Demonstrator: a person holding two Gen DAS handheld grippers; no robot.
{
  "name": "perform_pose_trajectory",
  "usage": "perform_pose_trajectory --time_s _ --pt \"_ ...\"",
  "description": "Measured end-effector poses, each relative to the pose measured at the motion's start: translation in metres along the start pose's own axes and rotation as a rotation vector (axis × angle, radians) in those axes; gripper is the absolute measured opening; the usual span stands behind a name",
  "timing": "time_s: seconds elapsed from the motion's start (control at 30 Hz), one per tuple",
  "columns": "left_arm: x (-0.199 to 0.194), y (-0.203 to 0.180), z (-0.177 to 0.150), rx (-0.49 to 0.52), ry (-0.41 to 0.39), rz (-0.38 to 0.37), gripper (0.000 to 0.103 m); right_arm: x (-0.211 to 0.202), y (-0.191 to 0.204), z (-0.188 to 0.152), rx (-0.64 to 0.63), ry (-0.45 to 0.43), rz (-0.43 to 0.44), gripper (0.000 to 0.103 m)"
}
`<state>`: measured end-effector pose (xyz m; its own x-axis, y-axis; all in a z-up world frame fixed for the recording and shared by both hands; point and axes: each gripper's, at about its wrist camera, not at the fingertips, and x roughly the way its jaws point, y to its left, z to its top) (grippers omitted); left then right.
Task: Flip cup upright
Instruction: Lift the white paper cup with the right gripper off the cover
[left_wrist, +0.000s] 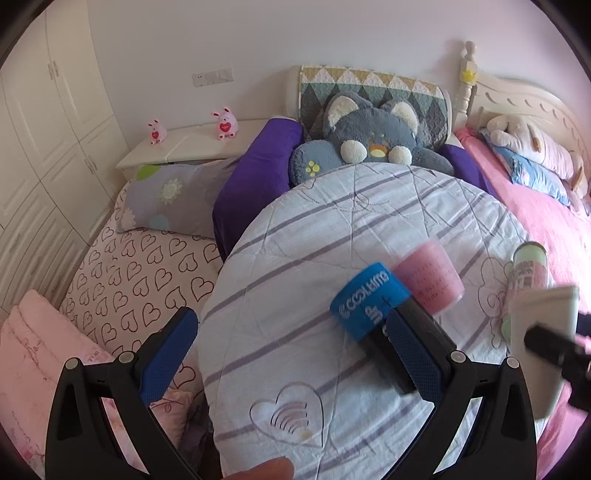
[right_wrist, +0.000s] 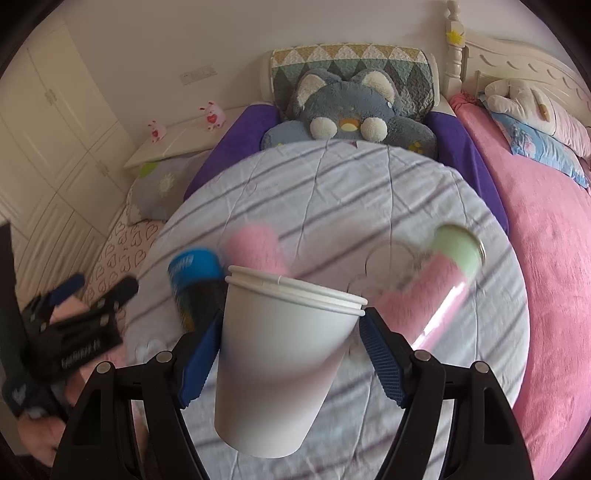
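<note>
White paper cup (right_wrist: 284, 362) between the fingers of the right tool (right_wrist: 291, 354), rim uppermost and tilted slightly, above the round worktop (right_wrist: 332, 184) with its striped cloth. The blue pads (right_wrist: 199, 354) lie beside the cup wall; whether they press it or stand just clear cannot be told, although the cup appears carried off the cloth. The rim seems doubled, so two nested cups may be present. The left tool (left_wrist: 291, 354) stands released and empty, fingers wide apart, over the near left part of the worktop. Behind the cup lie a blue-capped black can (left_wrist: 373, 306), a pink bottle (left_wrist: 432, 277) and a green-capped pink can (right_wrist: 443, 269), all on their sides and blurred in the right view. The step in hand is judged to be setting the cup down upright: level the rim, lower until the base meets the cloth flat, clear of the cans, then part the fingers gently, since thin paper walls crush and an empty cup tips easily.
</note>
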<state>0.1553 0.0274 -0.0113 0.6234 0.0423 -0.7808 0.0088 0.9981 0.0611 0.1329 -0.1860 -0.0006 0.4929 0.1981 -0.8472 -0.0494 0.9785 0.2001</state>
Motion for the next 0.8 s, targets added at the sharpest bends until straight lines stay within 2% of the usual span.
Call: perform_pose_trajectory --time_s 0.2,0.33,0.5,0.8 --pt "-0.025 -0.002 -0.03 0.018 0.001 0.005 0.103 -0.005 0.0 -0.058 -0.012 0.066 0.02 0.075" --pt "-0.039 -0.005 -0.049 0.03 0.009 0.012 0.103 0.001 -0.002 -0.085 -0.008 0.088 0.023 0.075" --pt "-0.053 -0.006 -0.069 0.033 0.017 0.024 0.103 0.008 0.003 -0.103 -0.008 0.093 0.032 0.075" --pt "-0.063 -0.007 -0.081 0.023 0.02 0.046 0.103 0.021 0.002 -0.111 -0.003 0.071 0.019 0.077"
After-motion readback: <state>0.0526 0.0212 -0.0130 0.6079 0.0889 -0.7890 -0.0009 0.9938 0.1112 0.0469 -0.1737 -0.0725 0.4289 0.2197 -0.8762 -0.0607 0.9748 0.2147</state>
